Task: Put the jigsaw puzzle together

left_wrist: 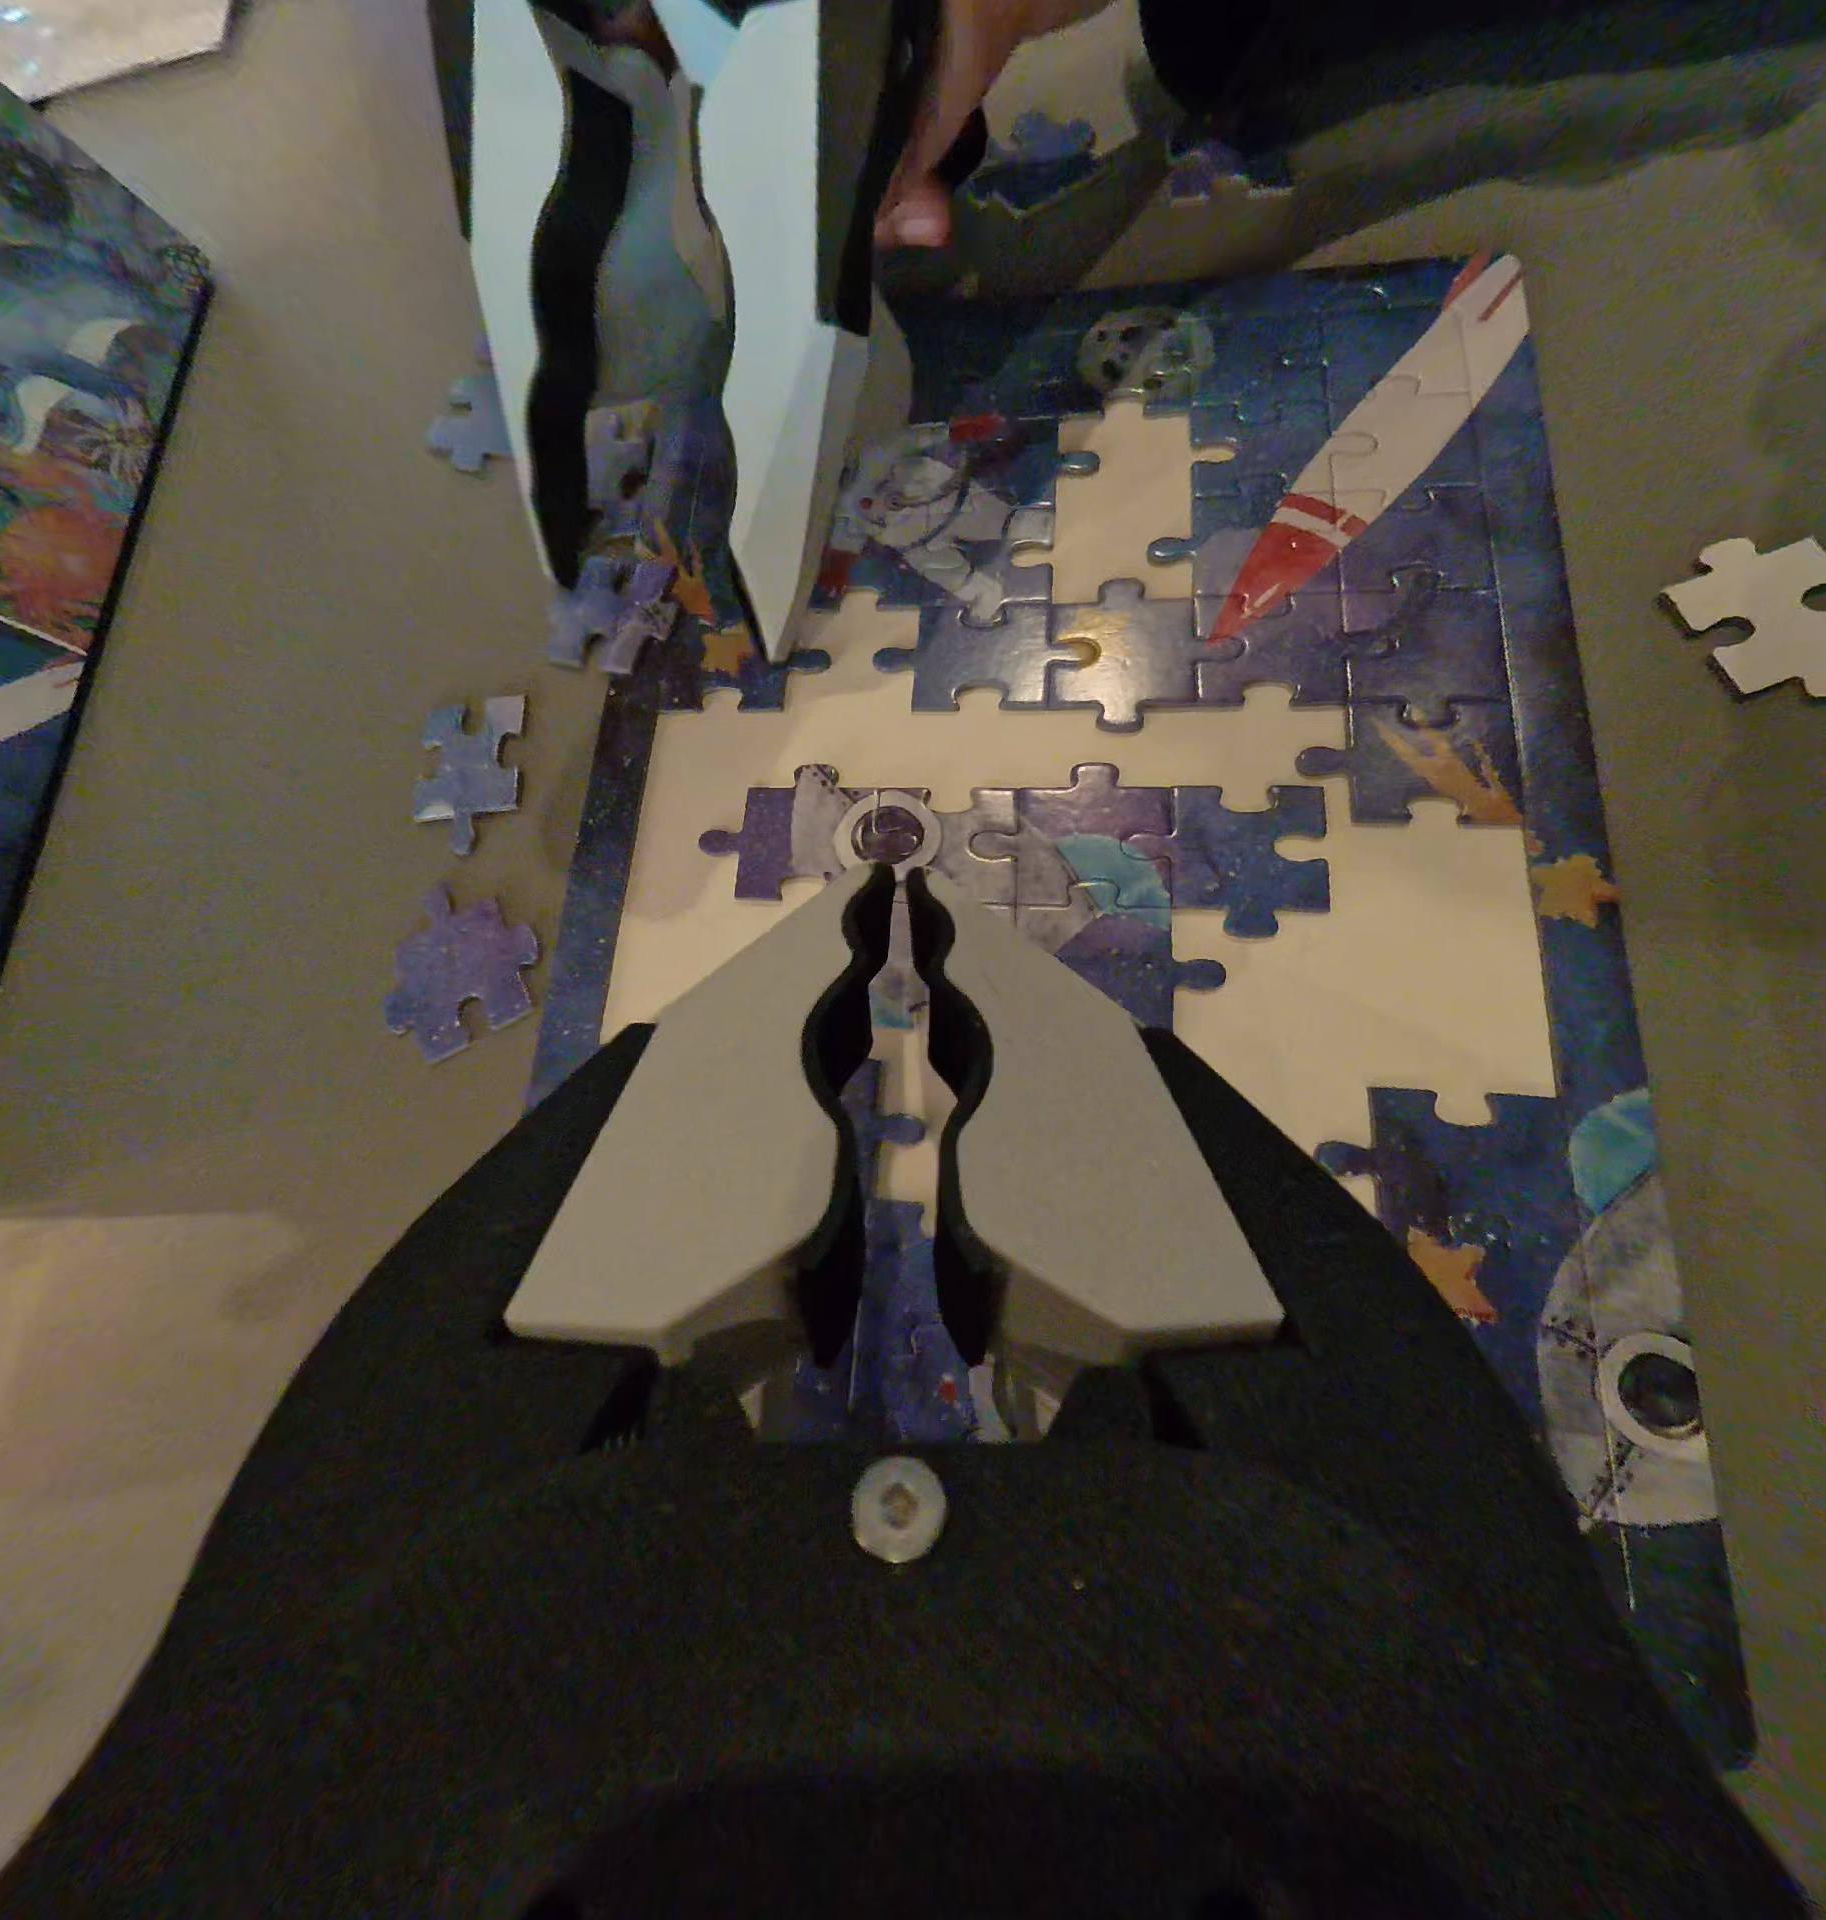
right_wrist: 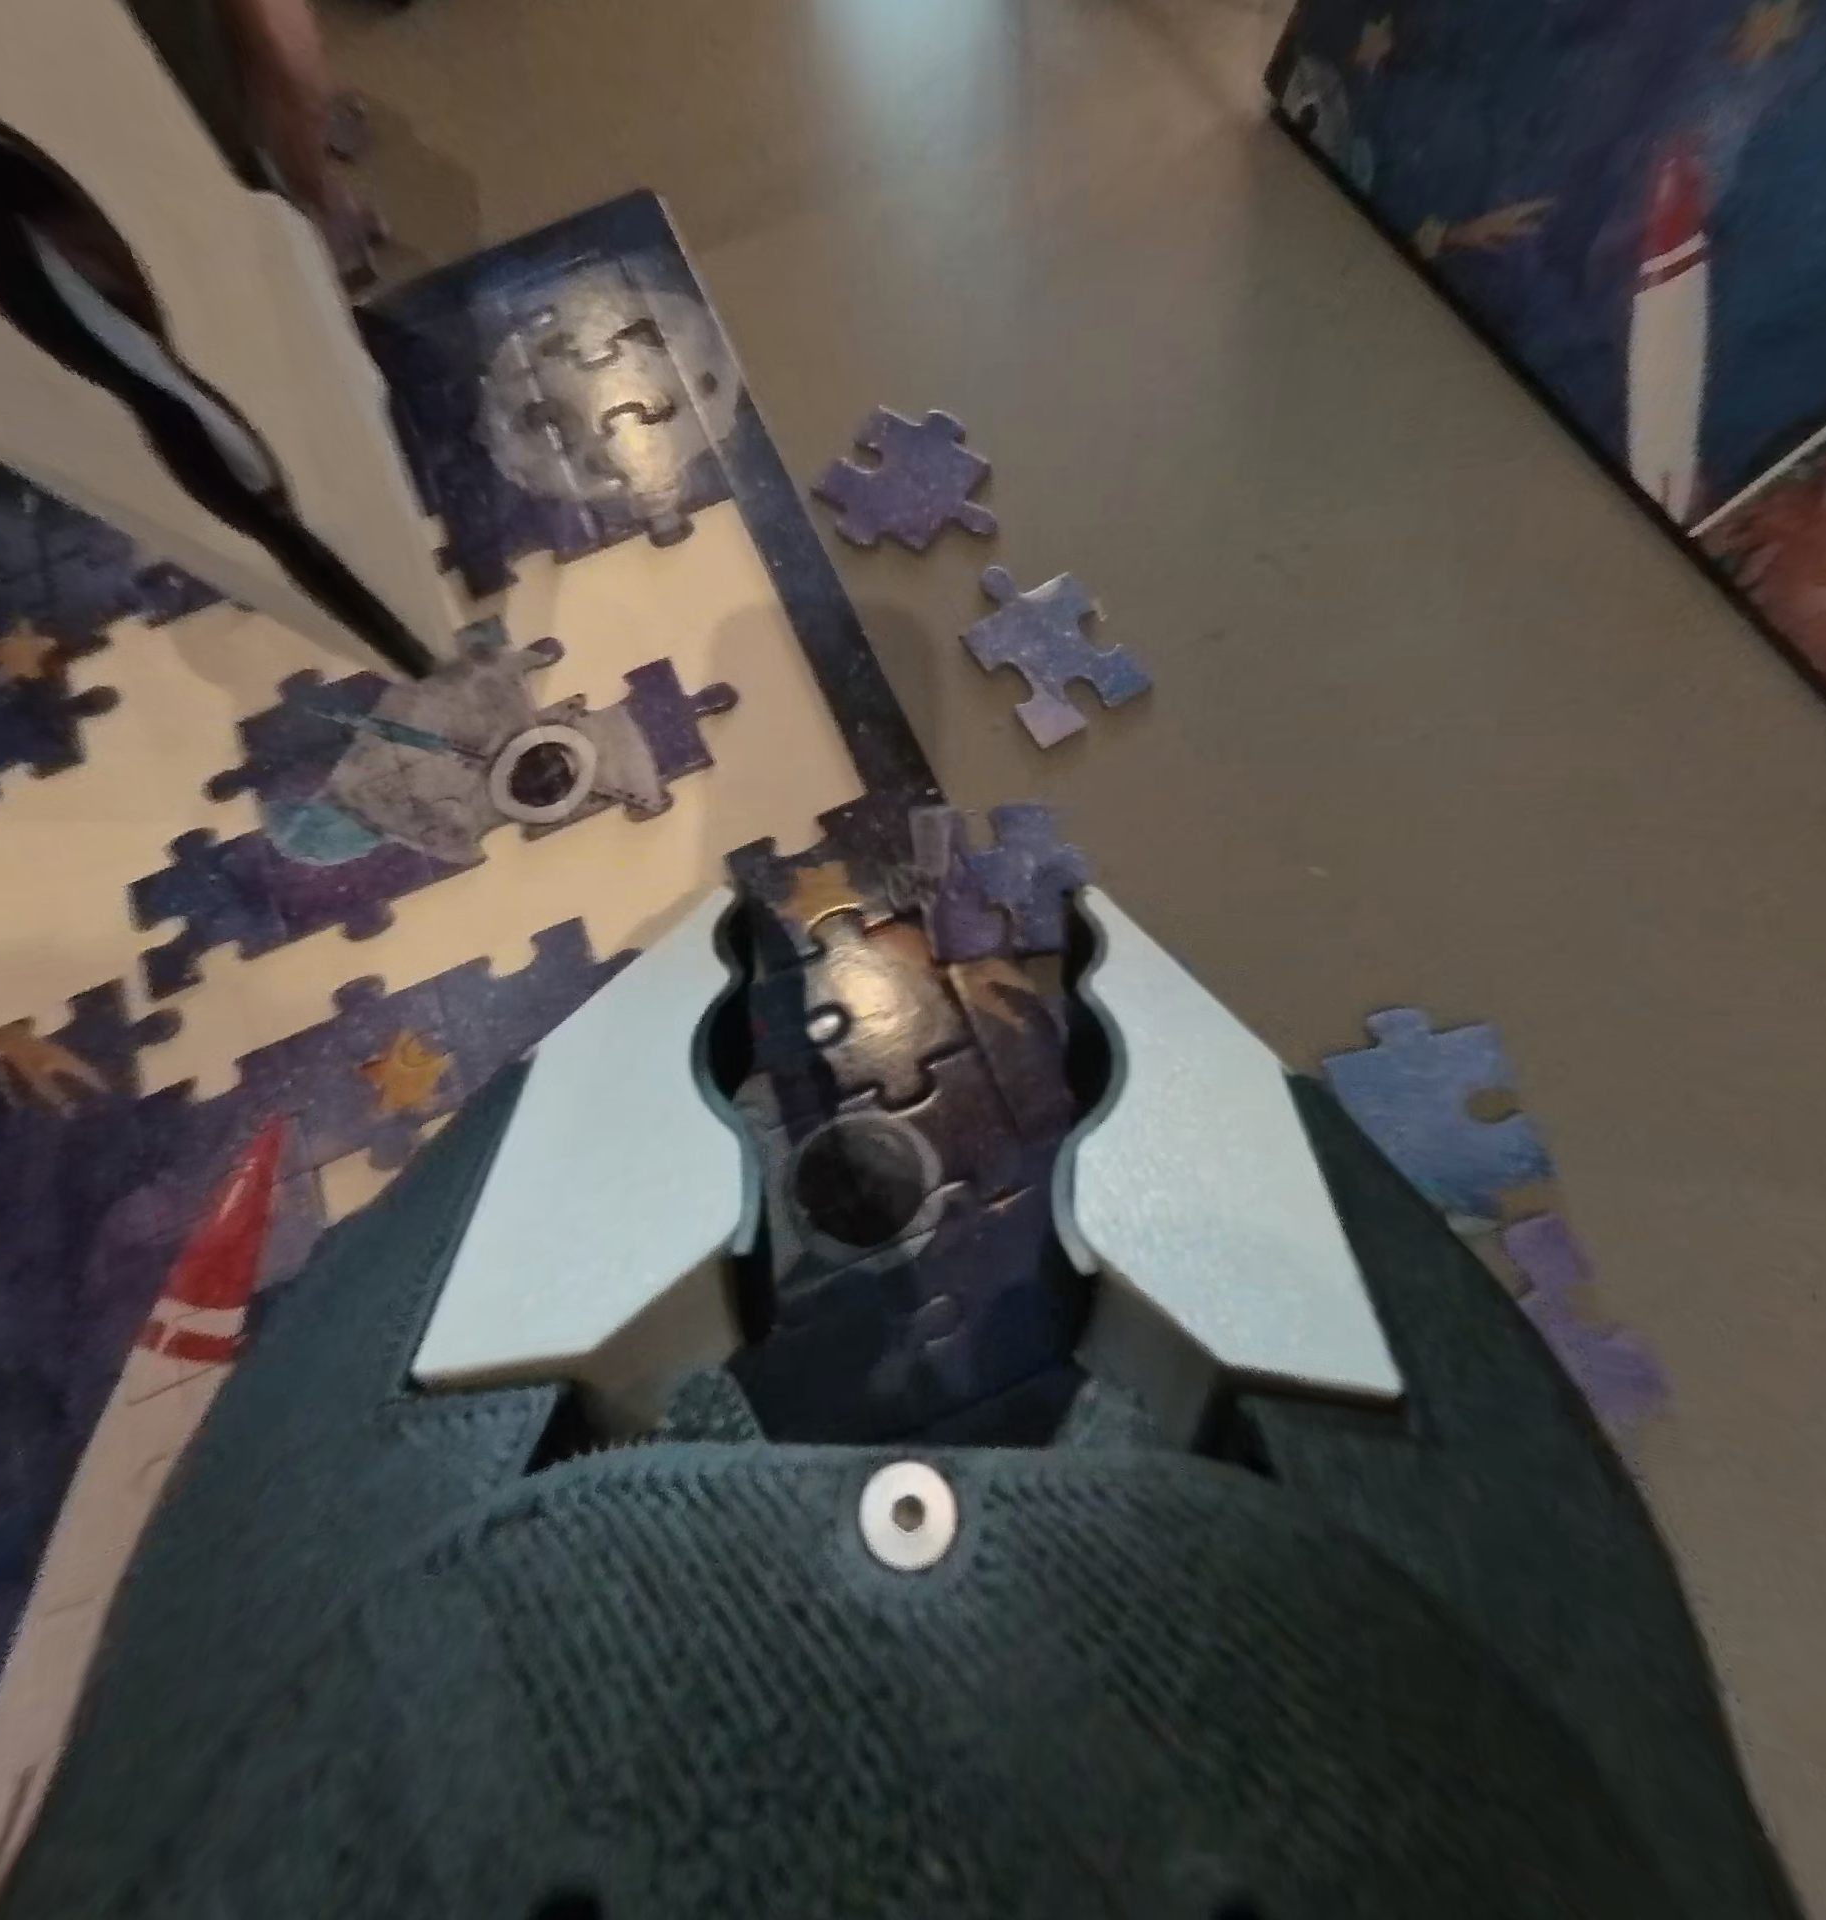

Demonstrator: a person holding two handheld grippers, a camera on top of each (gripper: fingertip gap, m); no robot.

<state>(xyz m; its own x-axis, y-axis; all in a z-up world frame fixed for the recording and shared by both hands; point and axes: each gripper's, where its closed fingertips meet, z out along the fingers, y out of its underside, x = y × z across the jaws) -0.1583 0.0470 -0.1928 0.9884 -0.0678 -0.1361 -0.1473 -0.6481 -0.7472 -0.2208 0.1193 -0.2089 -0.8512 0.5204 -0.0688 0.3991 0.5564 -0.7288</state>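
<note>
**Lighting and Picture Quality**

We see dim, warm indoor light in both views. Glare falls on the glossy puzzle (left_wrist: 1117, 644), near its centre in the left wrist view and between the fingers in the right wrist view. The left gripper (left_wrist: 896, 878) body is nearly black and shows little detail. The right wrist view is softly blurred throughout. Wide-angle distortion bends the box (right_wrist: 1615, 260) edges at the frame borders.

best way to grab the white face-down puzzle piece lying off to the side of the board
The face-down piece lies flat on the table, alone beside the puzzle board. Come from straight above and pinch across its narrow middle, between two opposite notches; being so thin, it may need one edge tipped up first.
</note>
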